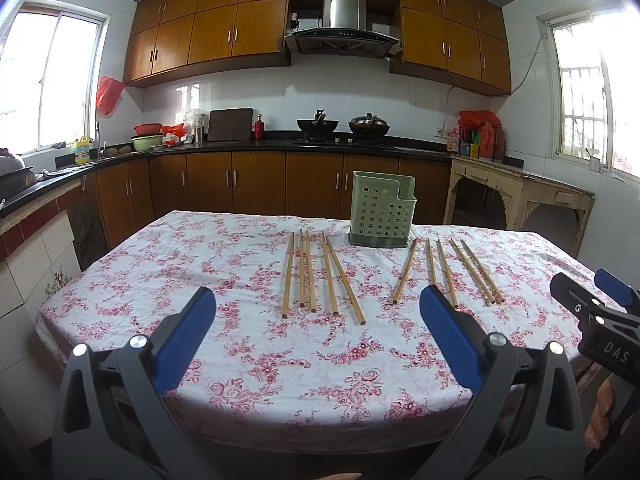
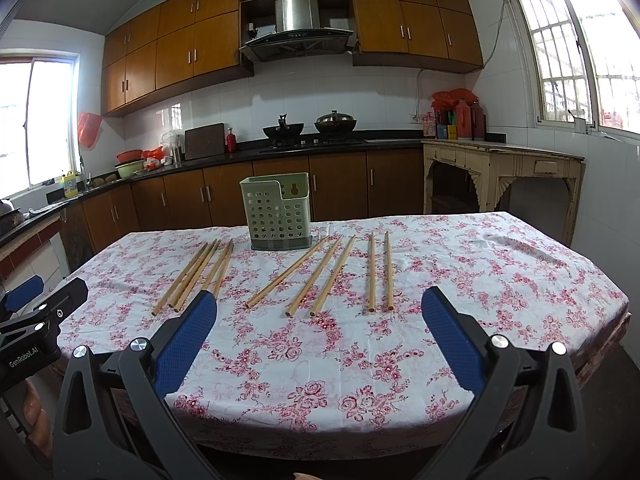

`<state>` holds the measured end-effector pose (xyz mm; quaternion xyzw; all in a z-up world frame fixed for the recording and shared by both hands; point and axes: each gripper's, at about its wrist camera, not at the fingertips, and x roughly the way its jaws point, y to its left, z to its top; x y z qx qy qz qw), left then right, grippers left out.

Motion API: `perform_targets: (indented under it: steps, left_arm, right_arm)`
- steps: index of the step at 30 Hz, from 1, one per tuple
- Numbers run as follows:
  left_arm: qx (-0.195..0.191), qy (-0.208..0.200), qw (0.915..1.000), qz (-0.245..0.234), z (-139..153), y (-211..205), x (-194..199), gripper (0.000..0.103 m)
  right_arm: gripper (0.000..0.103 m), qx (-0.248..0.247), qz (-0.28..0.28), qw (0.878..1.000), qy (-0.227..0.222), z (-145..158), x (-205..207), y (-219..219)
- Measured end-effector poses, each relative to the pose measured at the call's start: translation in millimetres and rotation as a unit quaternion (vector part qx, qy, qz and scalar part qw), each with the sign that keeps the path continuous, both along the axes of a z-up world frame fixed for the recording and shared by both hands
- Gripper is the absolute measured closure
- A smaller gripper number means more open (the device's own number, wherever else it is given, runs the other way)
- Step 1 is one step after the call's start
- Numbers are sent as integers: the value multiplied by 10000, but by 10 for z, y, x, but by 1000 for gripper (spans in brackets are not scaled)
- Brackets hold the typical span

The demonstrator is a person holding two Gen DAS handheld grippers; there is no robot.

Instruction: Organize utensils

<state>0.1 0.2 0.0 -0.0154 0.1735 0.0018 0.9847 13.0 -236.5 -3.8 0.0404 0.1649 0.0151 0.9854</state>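
Wooden chopsticks lie on the floral tablecloth [image 1: 240, 264] in two loose groups, a left group [image 1: 310, 271] and a right group [image 1: 446, 273]. Behind them a pale green perforated utensil holder [image 1: 382, 210] stands upright. My left gripper [image 1: 317, 296] is open over the near side of the table, short of the left group, with nothing between its blue pads. In the right wrist view my right gripper [image 2: 320, 300] is open and holds nothing, in front of the right group [image 2: 333, 276], with the holder [image 2: 276, 212] beyond. Each gripper shows at the edge of the other's view.
Kitchen counters with brown cabinets run behind the table, with woks on the stove [image 1: 344, 126]. A cream side table [image 2: 500, 160] stands at the right under a window. A hand [image 1: 600, 412] grips the right tool.
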Motion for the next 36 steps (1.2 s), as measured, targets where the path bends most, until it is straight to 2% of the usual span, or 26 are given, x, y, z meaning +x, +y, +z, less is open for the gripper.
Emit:
perform_targets:
  steps: [36]
  left_arm:
    - [8,-5,10000,3,0,0,0,4]
  right_arm:
    - [2,17,-10,10000,2,-10,-3,-31]
